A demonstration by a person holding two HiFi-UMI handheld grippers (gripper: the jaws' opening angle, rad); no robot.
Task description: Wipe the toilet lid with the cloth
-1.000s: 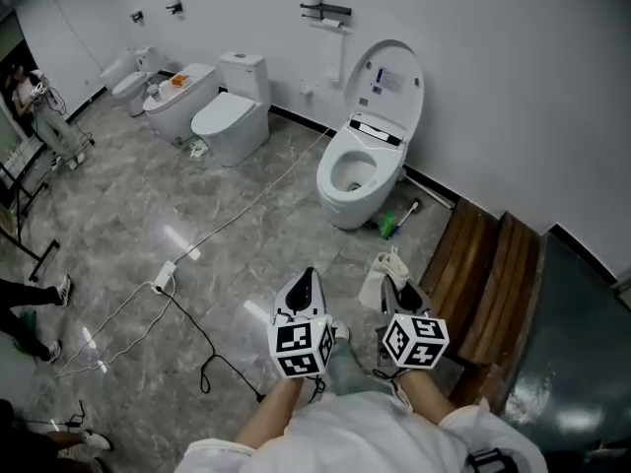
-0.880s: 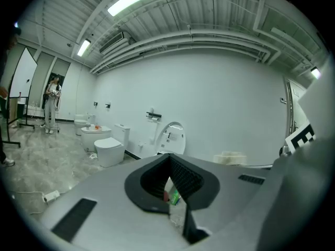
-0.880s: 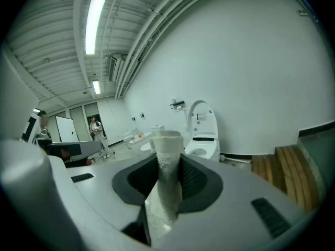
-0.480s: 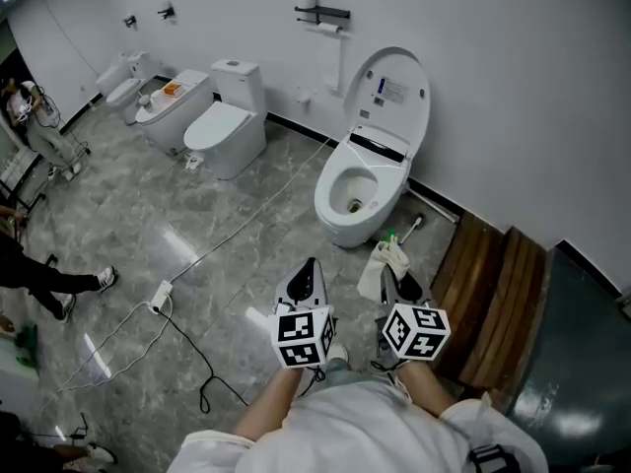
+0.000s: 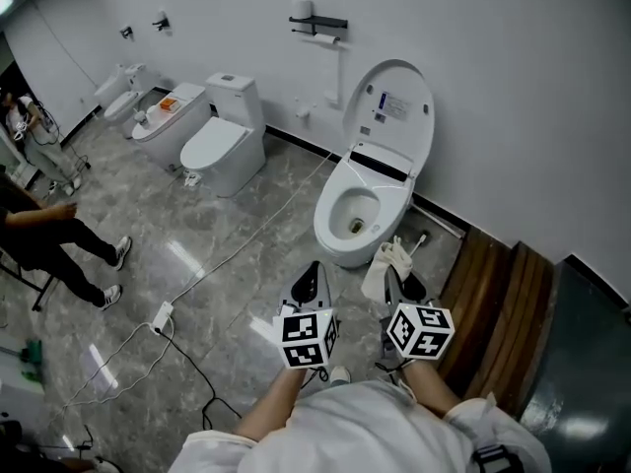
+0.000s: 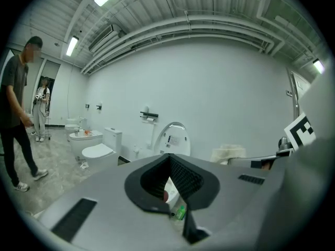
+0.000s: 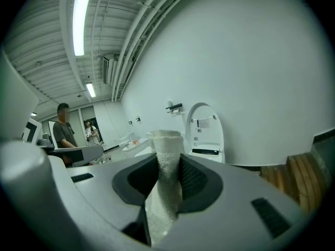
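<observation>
The right gripper (image 5: 392, 284) pinches the cloth (image 5: 381, 269) at lower centre; the left gripper (image 5: 310, 276) is closed, empty. The toilet lid (image 5: 392, 106) stands raised at upper centre. Gripped by a narrow fold, the cloth may slip out during rubbing.

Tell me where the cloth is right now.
In the head view, the white cloth is clamped in the right gripper, right of centre, just before the open toilet.
</observation>
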